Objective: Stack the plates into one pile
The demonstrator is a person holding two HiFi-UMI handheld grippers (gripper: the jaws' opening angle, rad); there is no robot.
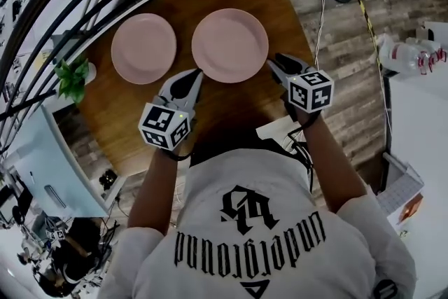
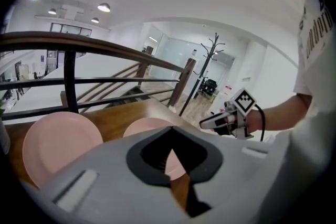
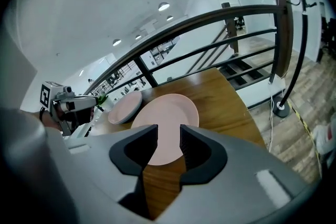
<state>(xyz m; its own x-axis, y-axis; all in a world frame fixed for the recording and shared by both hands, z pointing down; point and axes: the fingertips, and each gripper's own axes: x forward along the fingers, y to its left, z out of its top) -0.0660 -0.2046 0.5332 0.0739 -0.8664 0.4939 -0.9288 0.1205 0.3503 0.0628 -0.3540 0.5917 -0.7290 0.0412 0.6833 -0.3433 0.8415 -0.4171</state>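
Fingers (image 3: 148,143) of right gripper (image 3: 169,127) stand apart near rim of 1 plate (image 3: 168,110).

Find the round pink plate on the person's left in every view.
Head view: round pink plate, upper left, left of the other pink plate.
Left gripper view: lower left, the larger-looking plate.
Right gripper view: left of centre, the farther, smaller-looking plate.
Shared landmark: the brown wooden table under both plates.

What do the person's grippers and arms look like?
The left gripper and right gripper are grey tapering shells, black inside, each with a white cube of black square markers. A black cable runs at the right wrist. The T-shirt is white, short-sleeved, with black print.
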